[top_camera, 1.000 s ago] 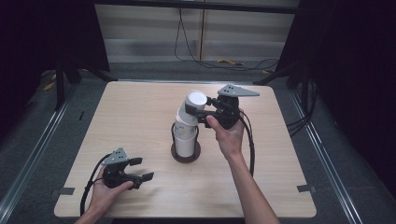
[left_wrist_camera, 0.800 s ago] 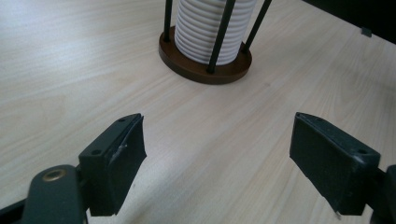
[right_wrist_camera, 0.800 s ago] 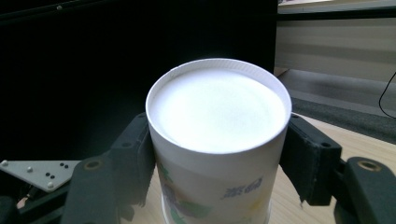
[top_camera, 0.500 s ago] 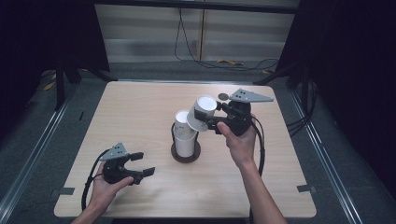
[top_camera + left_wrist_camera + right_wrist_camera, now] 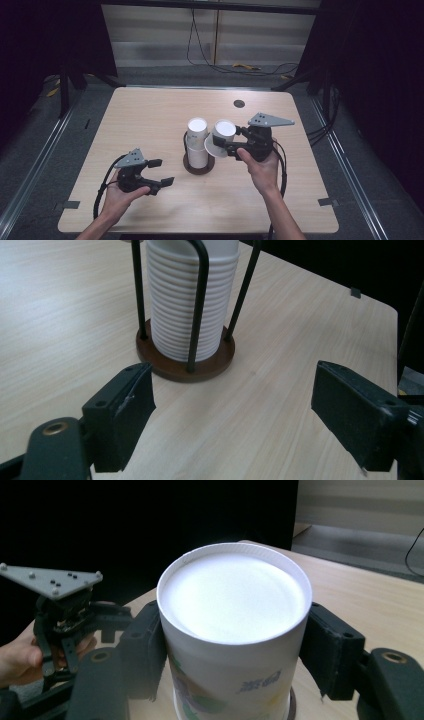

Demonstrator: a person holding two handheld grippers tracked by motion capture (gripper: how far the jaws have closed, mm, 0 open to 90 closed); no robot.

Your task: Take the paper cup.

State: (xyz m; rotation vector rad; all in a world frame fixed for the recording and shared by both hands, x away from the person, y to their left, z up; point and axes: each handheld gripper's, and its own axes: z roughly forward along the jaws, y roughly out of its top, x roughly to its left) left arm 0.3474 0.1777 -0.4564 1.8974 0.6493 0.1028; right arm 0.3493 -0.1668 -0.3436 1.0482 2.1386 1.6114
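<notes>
beside the cup stack, right gripper clamps a tilted cup.

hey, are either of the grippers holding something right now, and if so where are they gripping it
The right gripper holds a white paper cup upside down, jaws clamped on opposite sides of its wall below the upturned base. The left gripper is open and holds nothing.

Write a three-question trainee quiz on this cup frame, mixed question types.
1. True or false: the right gripper is shut on a paper cup.
2. The cup stack stands in: A) a wire holder on a round brown base; B) a cardboard box; C) a bowl.
3. What is between the pads of the left gripper?

Key: 1 true. 2 A. 3 Nothing; its jaws stand wide, having just been opening, and point at the holder across bare table.
</notes>
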